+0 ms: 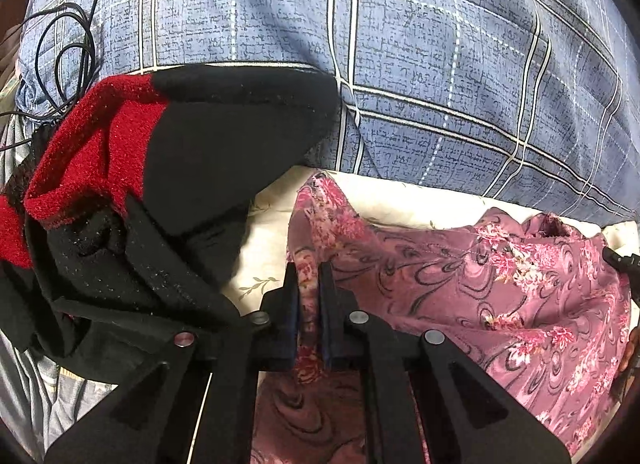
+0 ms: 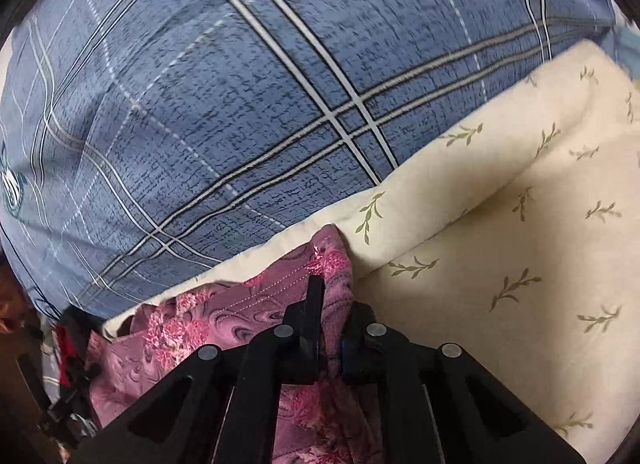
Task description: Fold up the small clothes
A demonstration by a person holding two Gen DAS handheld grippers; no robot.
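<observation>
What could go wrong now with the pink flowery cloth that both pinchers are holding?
The left gripper and right gripper each pinch only a thin edge of the pink floral cloth, so it may slip out if they pull apart. The red and black garment lies right beside the left gripper and might get dragged along. The black cable on the blue plaid blanket could snag.

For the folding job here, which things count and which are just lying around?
In the job:
pink flowered garment
left claw, shut on it
right claw, shut on it

Lying about:
red and black sweater
black cable
blue checked quilt
cream leaf-print sheet
</observation>
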